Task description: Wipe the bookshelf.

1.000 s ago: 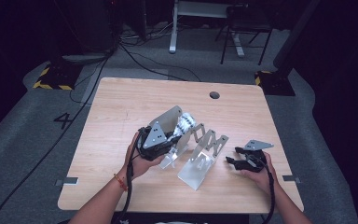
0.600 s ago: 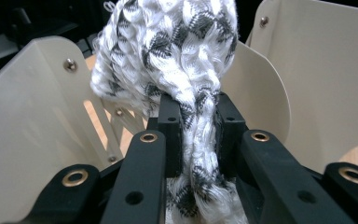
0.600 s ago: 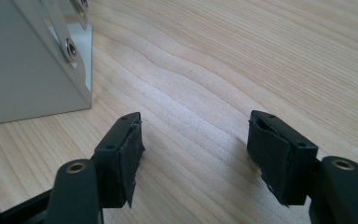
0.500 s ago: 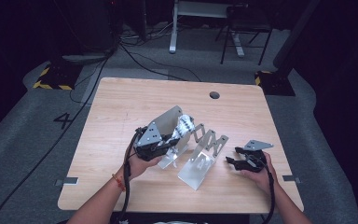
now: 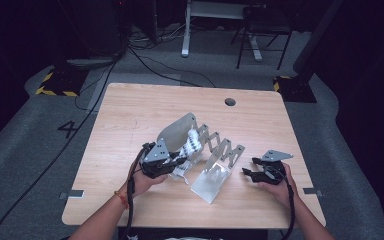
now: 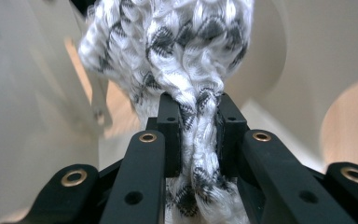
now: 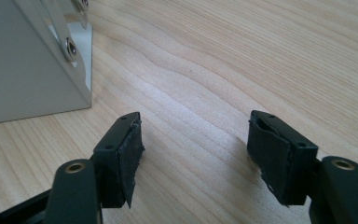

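A white cloth with black checks (image 6: pixel 186 56), twisted into a rope, is pinched between the pads of my left gripper (image 6: pixel 198 133), which is shut on it. In the high view the cloth (image 5: pixel 192 142) hangs between the left gripper (image 5: pixel 177 162) and a grey metal rack (image 5: pixel 215 150) with a rounded plate and a zigzag arm. My right gripper (image 5: pixel 250 174) rests low over the table at the right of the rack, its jaws open with bare wood between them (image 7: pixel 193 140). The rack's flat base corner (image 7: pixel 32 70) lies to that gripper's left.
The wooden table (image 5: pixel 130 115) has a round cable hole (image 5: pixel 230 102) near its far edge. Chair and desk legs, cables and yellow-black floor markers stand on the grey floor beyond. The person's forearms come in from the near edge.
My left gripper has sunk a little toward the table with the cloth still in it. The right gripper has kept still.
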